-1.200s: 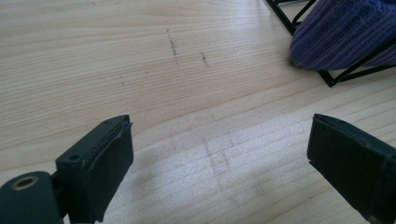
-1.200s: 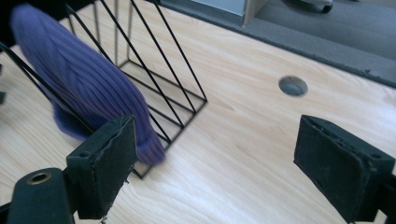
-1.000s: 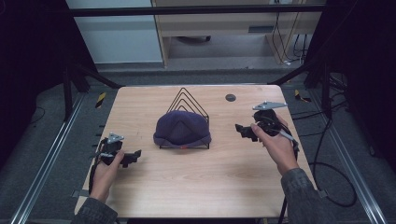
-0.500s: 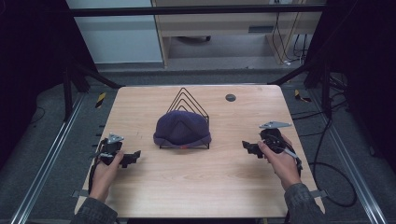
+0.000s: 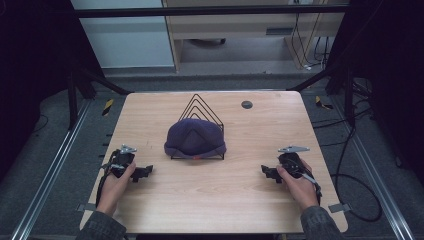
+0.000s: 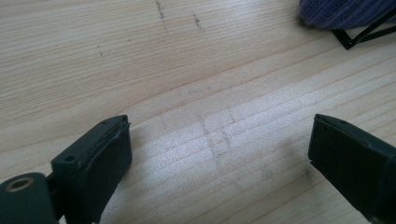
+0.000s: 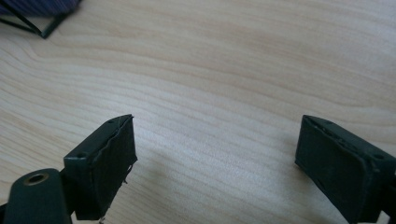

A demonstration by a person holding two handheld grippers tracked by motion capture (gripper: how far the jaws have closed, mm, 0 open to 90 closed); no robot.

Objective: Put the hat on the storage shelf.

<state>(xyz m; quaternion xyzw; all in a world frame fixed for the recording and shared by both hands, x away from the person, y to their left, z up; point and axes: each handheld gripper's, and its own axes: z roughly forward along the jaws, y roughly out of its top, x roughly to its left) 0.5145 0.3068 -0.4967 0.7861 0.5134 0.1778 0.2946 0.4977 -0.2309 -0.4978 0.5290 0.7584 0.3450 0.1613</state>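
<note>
You have one purple knit beanie (image 5: 195, 138) in front of you, draped over one black wire rack (image 5: 201, 106). One small dark round disc (image 5: 246, 104) lies on the one wooden table (image 5: 215, 195). You hold two grippers: left gripper (image 5: 143, 171), right gripper (image 5: 266, 172), each with two black jaws.

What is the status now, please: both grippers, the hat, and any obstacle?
Left gripper open, empty, on table. Right gripper open, empty. Purple hat draped on wire rack, untouched. Path clear.
</note>
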